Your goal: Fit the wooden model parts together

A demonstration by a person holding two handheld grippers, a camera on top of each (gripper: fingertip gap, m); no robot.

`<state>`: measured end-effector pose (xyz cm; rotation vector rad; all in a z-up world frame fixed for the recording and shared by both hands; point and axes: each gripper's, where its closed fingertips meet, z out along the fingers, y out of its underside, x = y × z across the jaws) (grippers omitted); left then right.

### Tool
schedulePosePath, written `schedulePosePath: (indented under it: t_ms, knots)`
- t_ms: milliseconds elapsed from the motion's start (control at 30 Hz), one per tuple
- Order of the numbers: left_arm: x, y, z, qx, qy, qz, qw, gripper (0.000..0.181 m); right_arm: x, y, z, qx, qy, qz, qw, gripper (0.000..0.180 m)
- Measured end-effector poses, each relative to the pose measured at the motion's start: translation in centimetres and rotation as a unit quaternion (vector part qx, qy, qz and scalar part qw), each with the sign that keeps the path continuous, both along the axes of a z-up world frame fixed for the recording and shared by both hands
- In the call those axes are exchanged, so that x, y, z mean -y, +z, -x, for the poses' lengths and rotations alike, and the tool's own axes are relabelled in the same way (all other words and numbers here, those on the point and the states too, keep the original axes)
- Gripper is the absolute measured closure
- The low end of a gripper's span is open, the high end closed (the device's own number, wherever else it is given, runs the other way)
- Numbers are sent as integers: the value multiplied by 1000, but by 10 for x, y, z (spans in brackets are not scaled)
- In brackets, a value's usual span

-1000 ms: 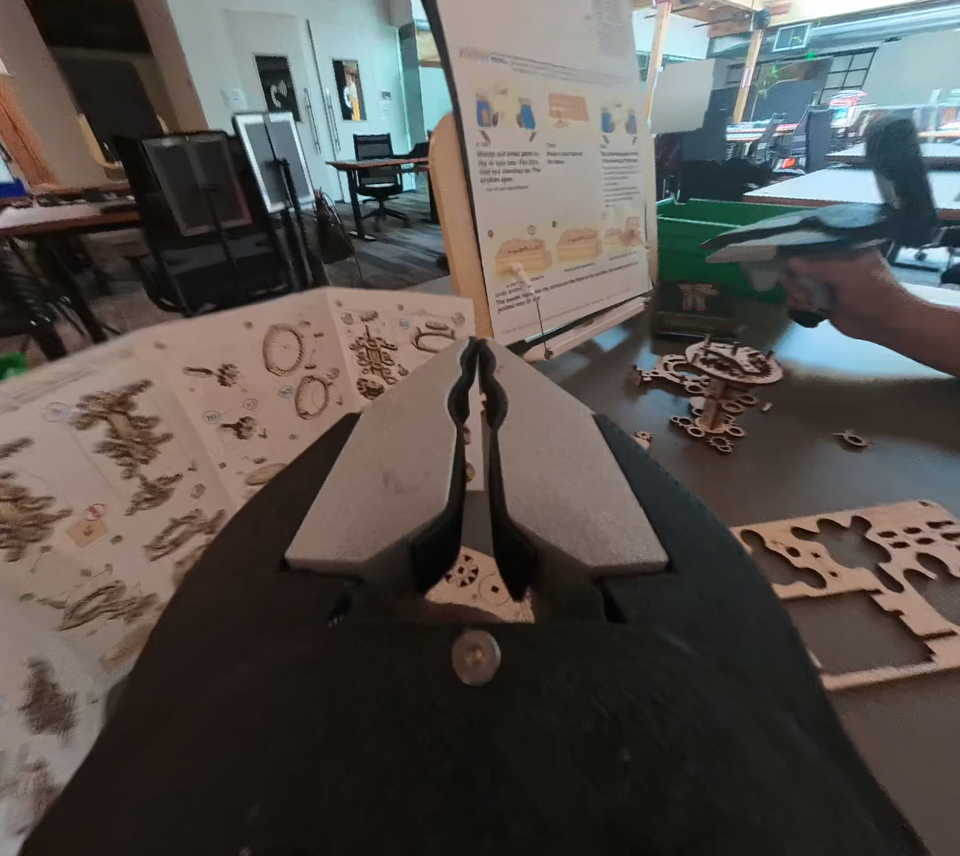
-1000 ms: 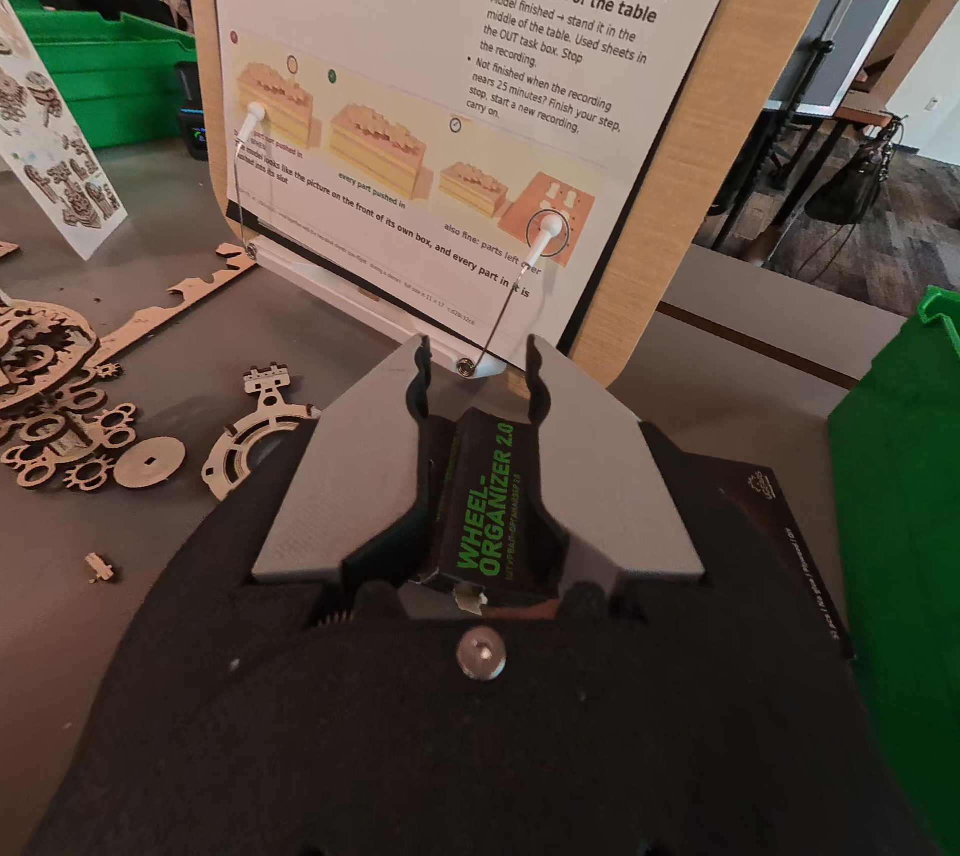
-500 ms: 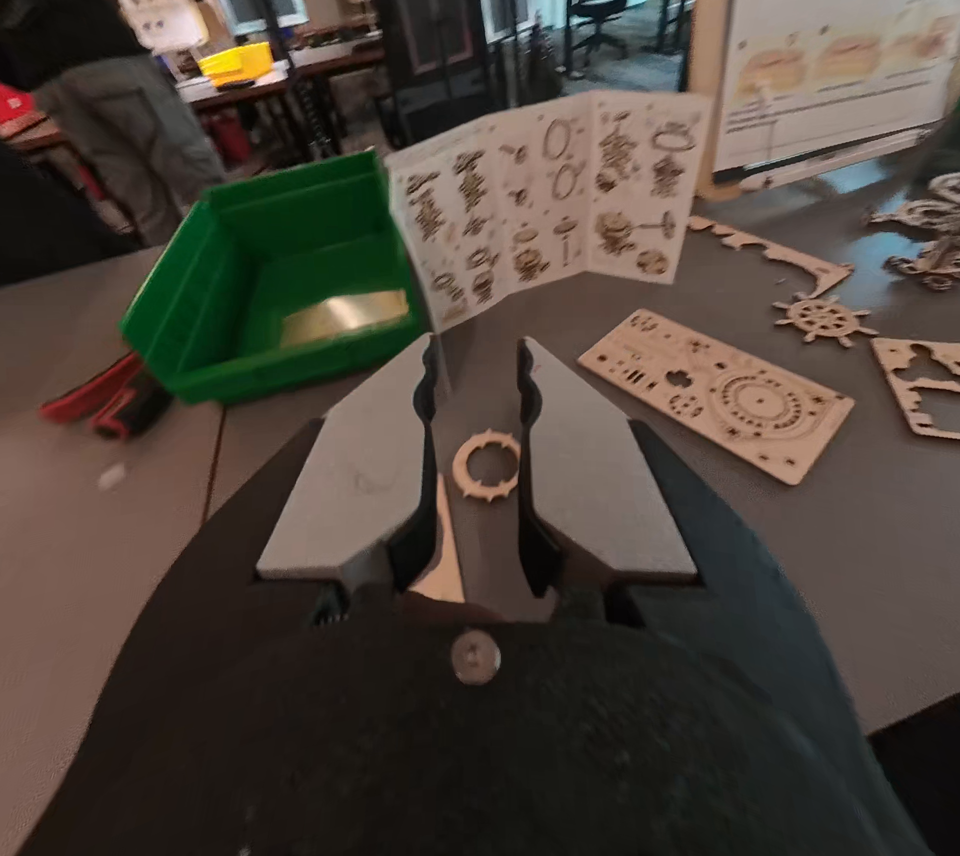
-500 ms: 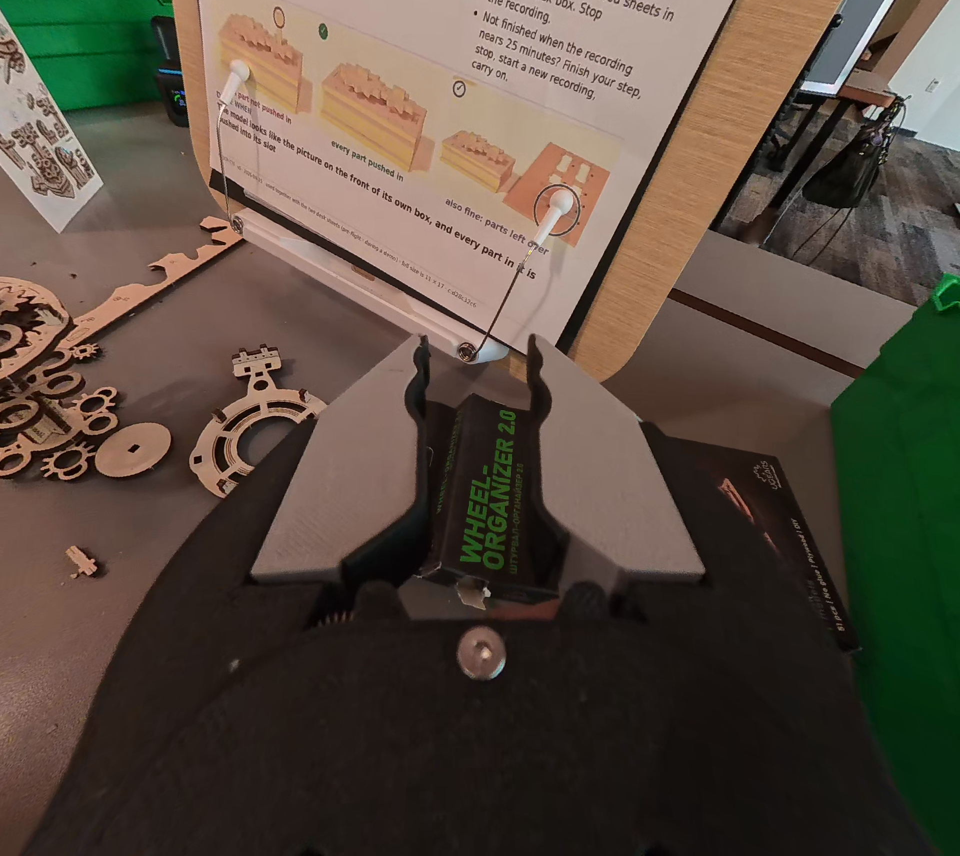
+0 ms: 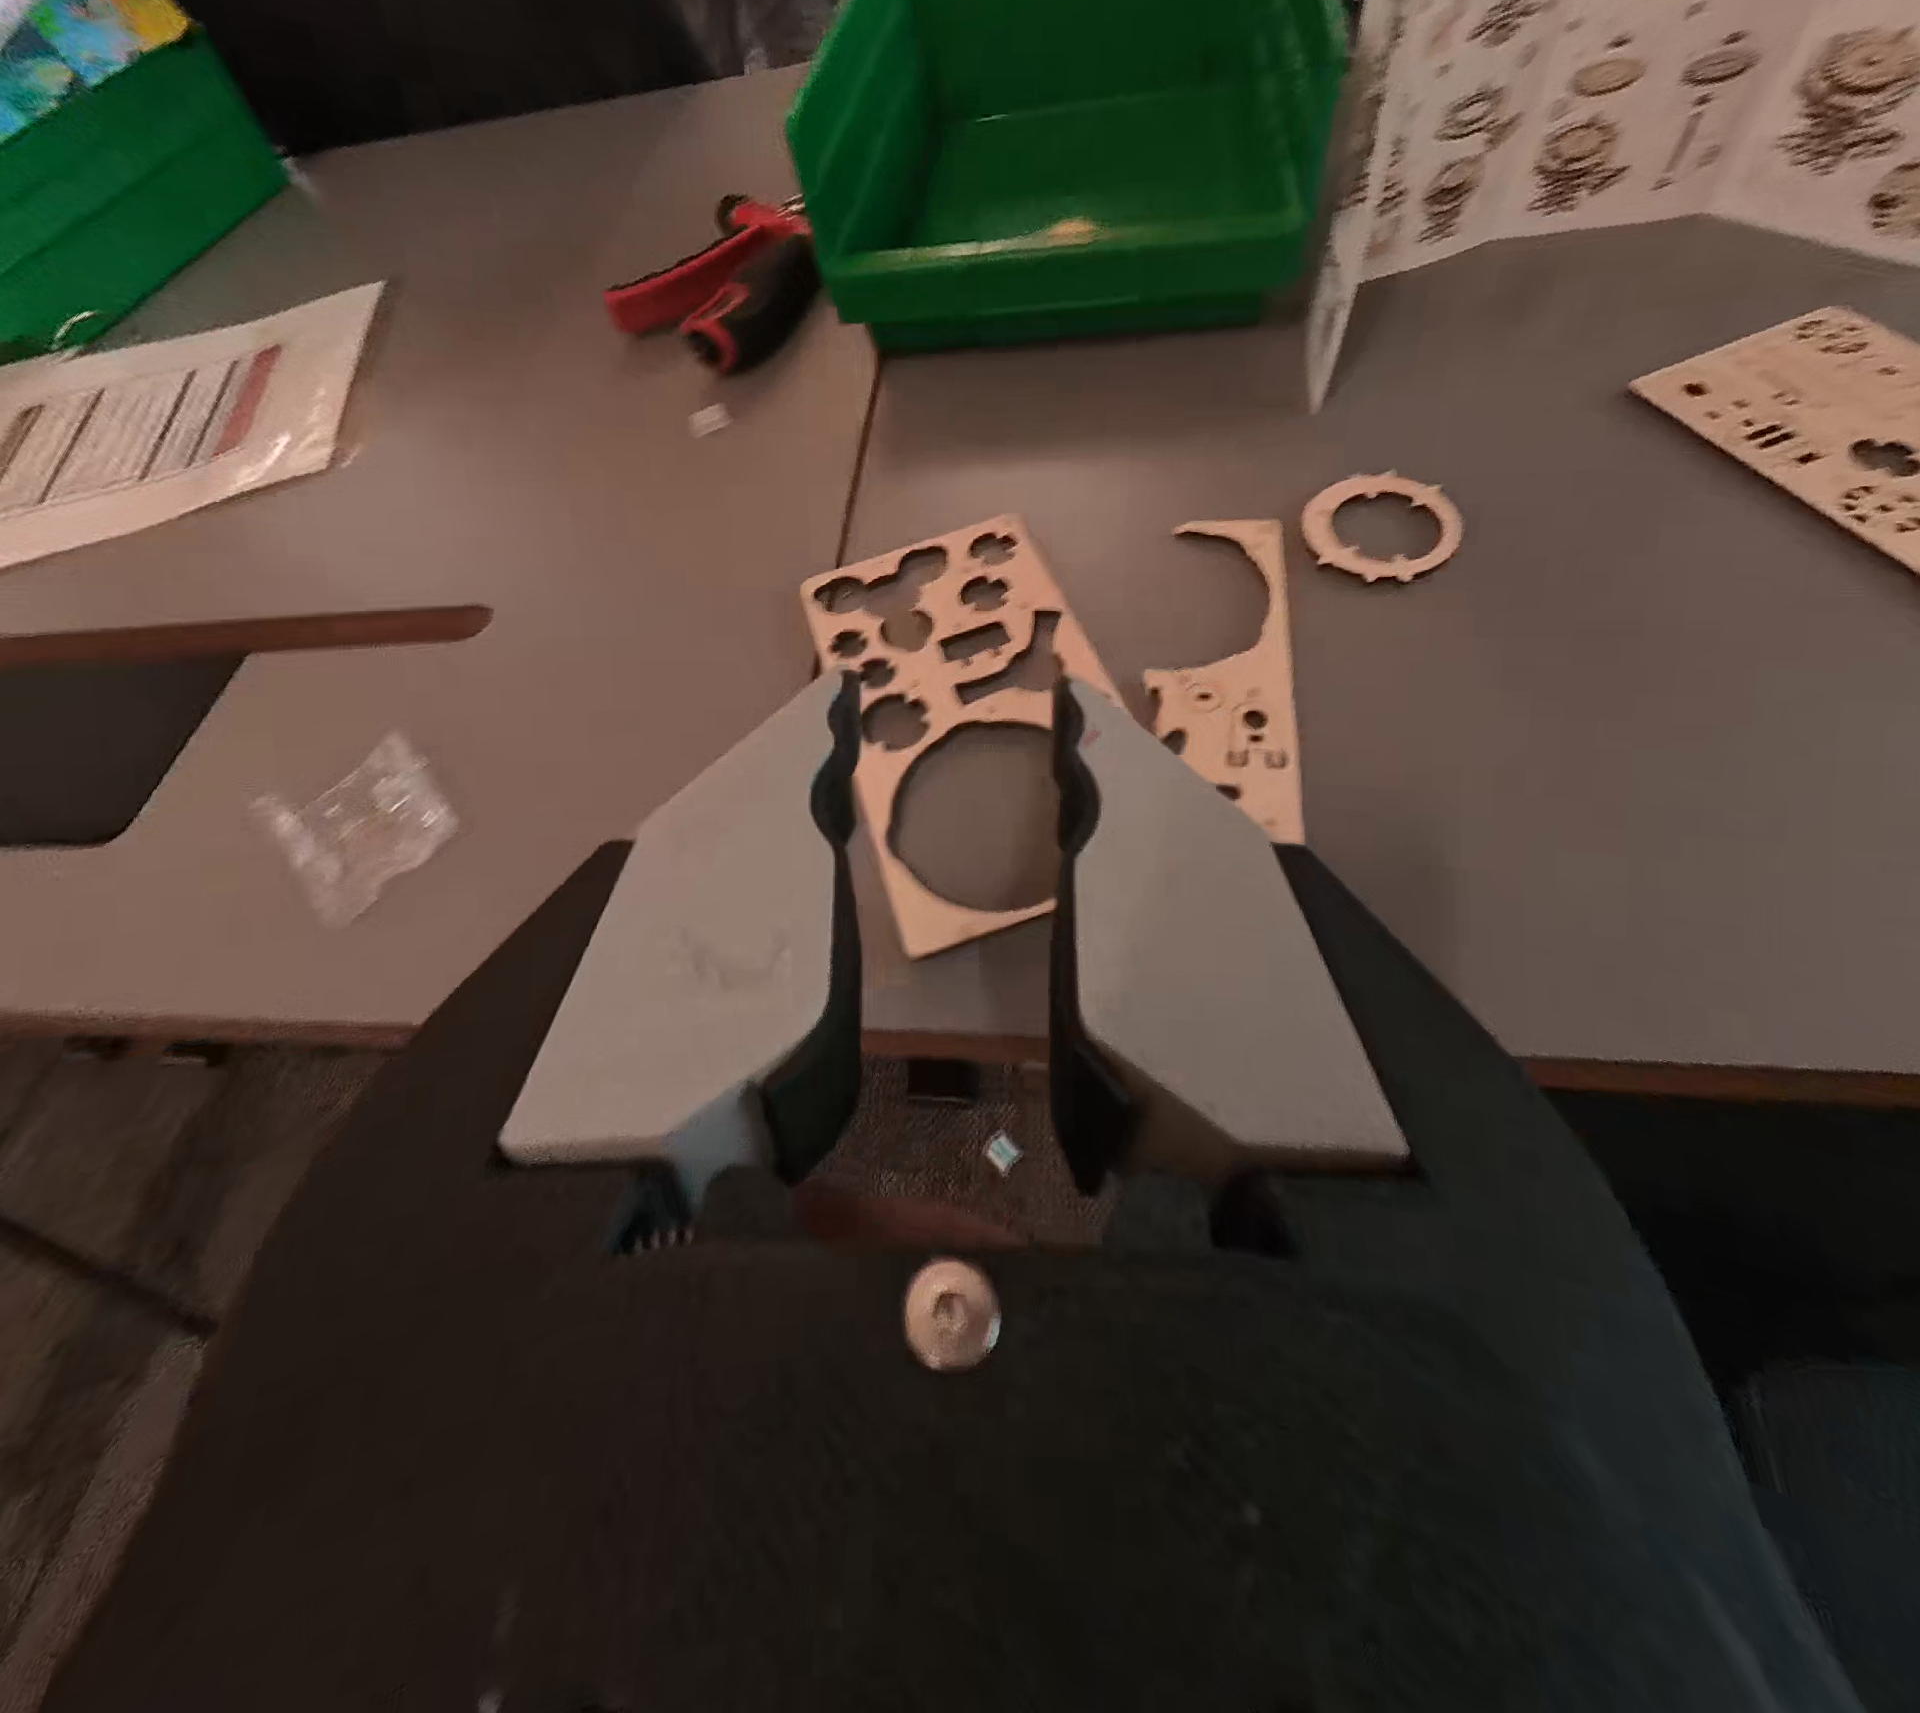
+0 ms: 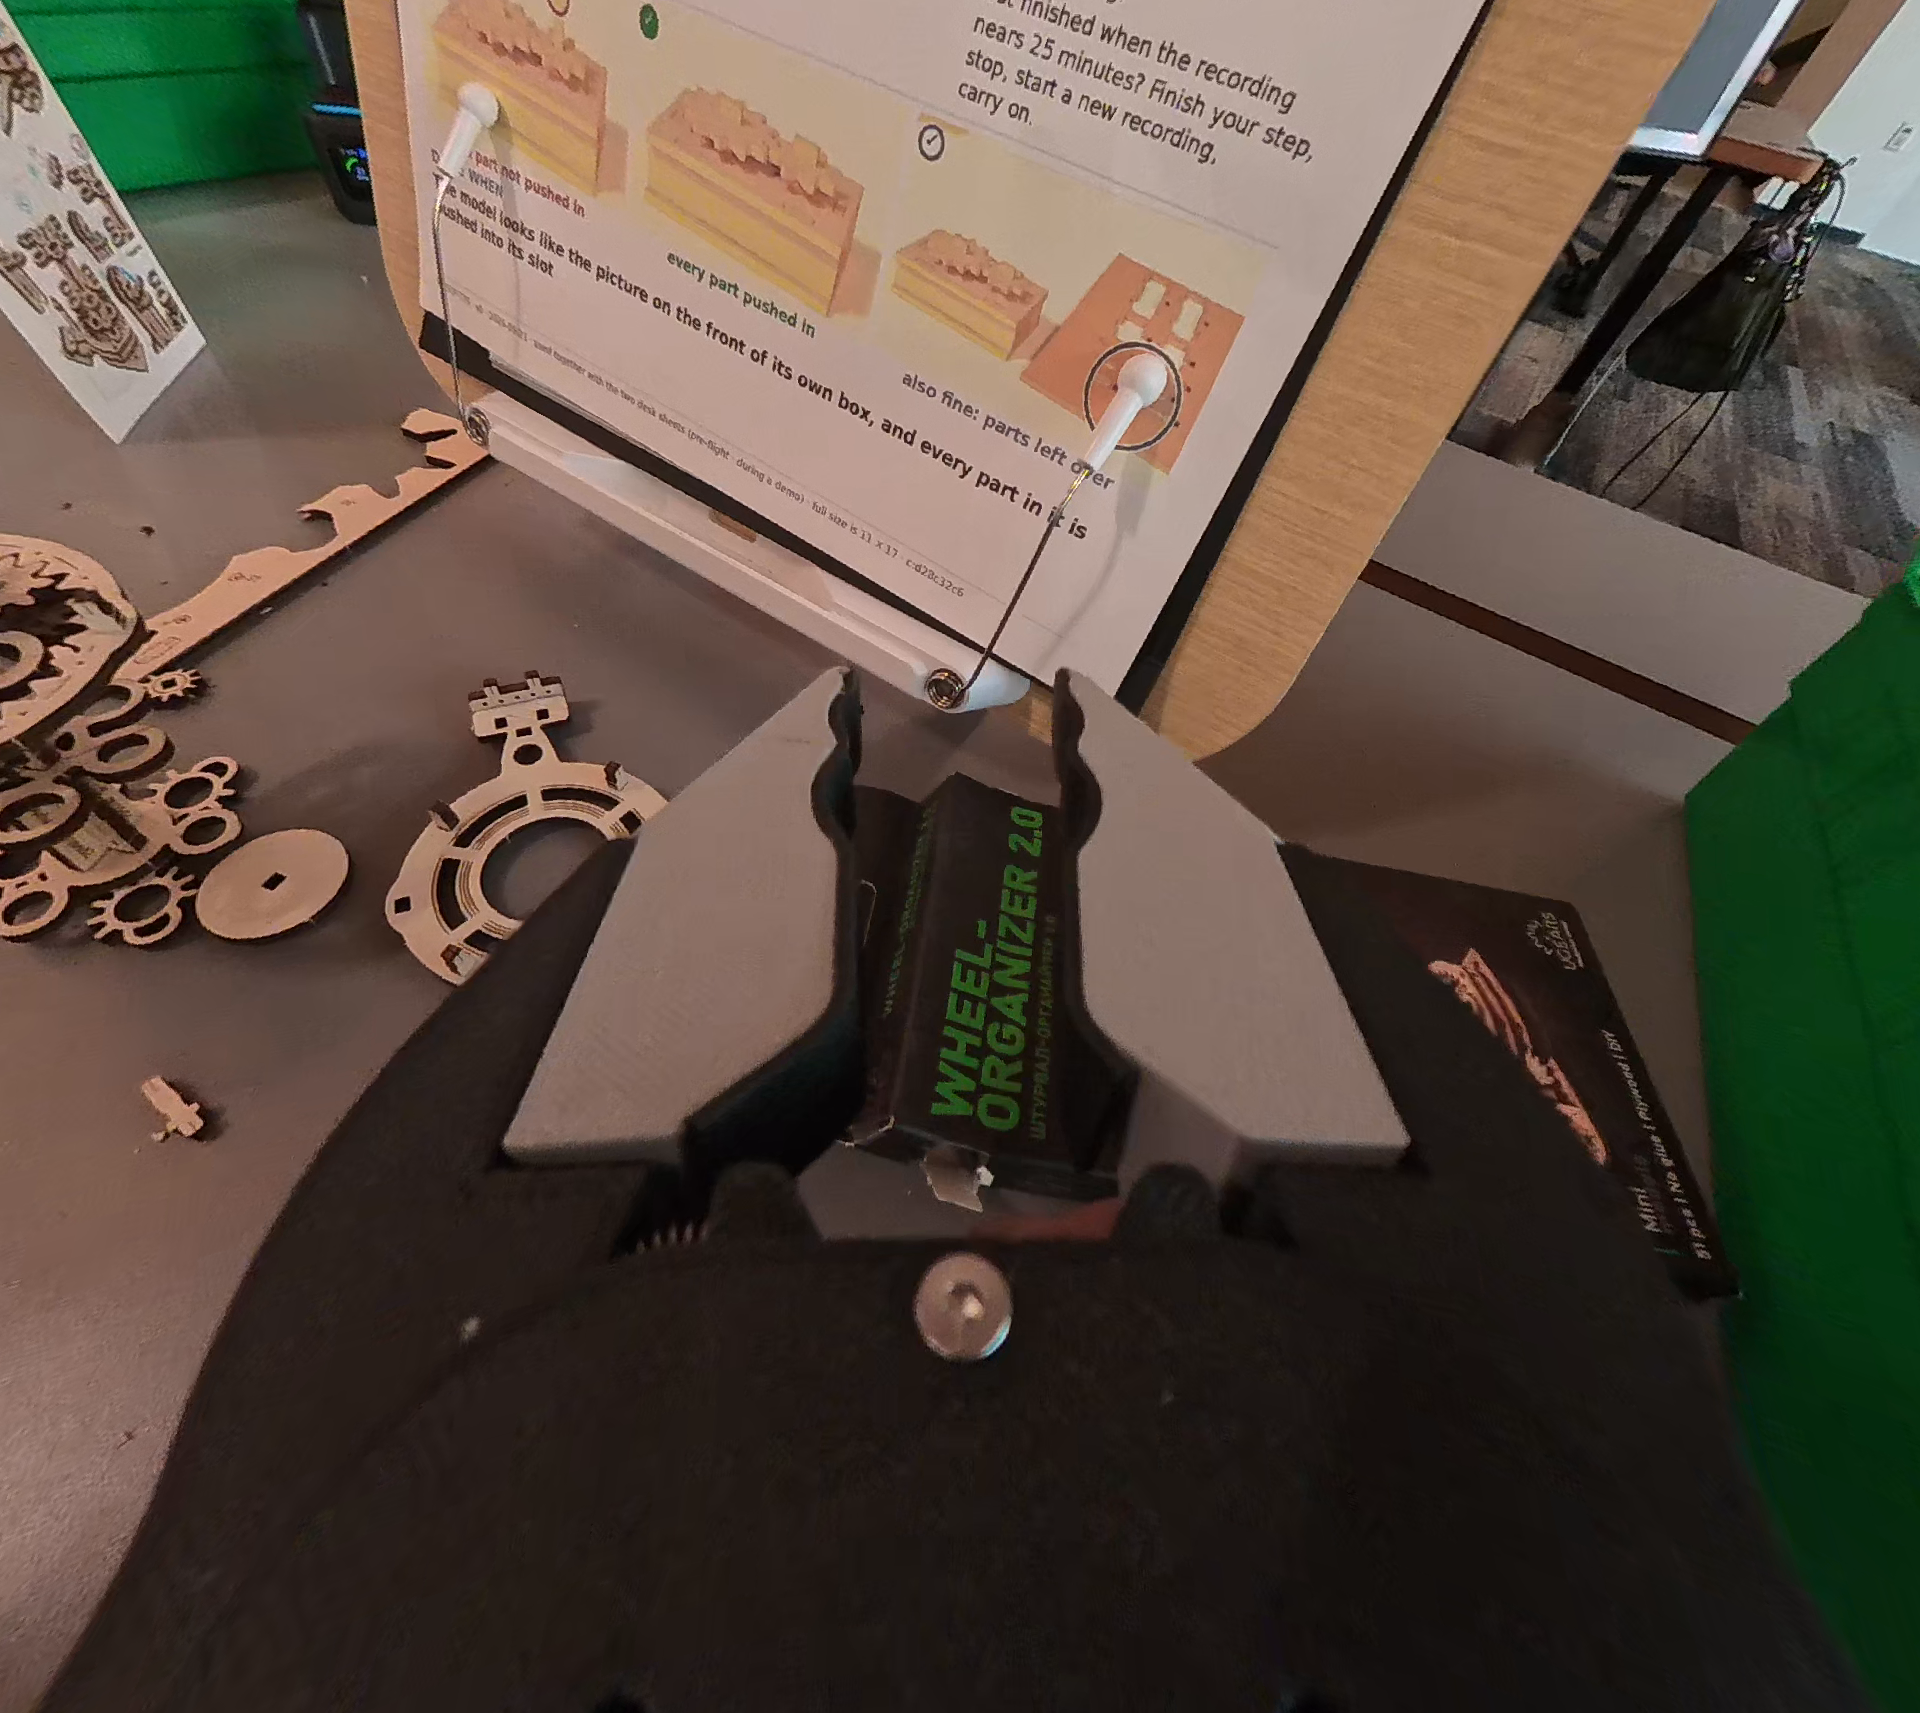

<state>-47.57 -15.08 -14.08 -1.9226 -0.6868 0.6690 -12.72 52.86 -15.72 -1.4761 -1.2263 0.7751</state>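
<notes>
The left hand-held gripper [image 5: 951, 697] hangs above the near edge of the grey surface [image 5: 582, 728] with its jaws apart and nothing between them. Under its tips lies a punched-out wooden sheet [image 5: 935, 728]; just beside it lie a narrower sheet piece [image 5: 1242, 707] and a toothed wooden ring [image 5: 1382, 529]. The right hand-held gripper [image 6: 954, 702] is closed on a black box [image 6: 977, 988]. To its left, the partly built wooden model [image 6: 73, 749] and a round wooden frame part [image 6: 509, 853] rest on the surface.

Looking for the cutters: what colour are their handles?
Red and black handles, clearest in the left wrist view.
</notes>
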Motion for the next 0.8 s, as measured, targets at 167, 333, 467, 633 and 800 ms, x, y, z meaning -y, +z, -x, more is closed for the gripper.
schedulePosePath:
  t_ms: [167, 333, 467, 633, 800]
  knots:
    - [16, -15, -1, 29, 8, -1, 1000, 145, 0, -6, 2, 13, -1, -2, 1000, 146]
    - [7, -38, -4, 51, -7, 16, 999, 145, -1, -12, 3, 24, -5, 4, 1000, 146]
    - [-15, -44, -13, 66, -39, -4, 997, 145, -2, -16, 3, 28, -6, 17, 999, 144]
    - [-90, -40, -42, 60, -128, -18, 990, 142, -2, -19, 4, 34, -5, 19, 999, 141]
    - [-195, -23, -95, 55, -268, -42, 961, 144, -1, -17, 4, 33, -4, 18, 999, 140]
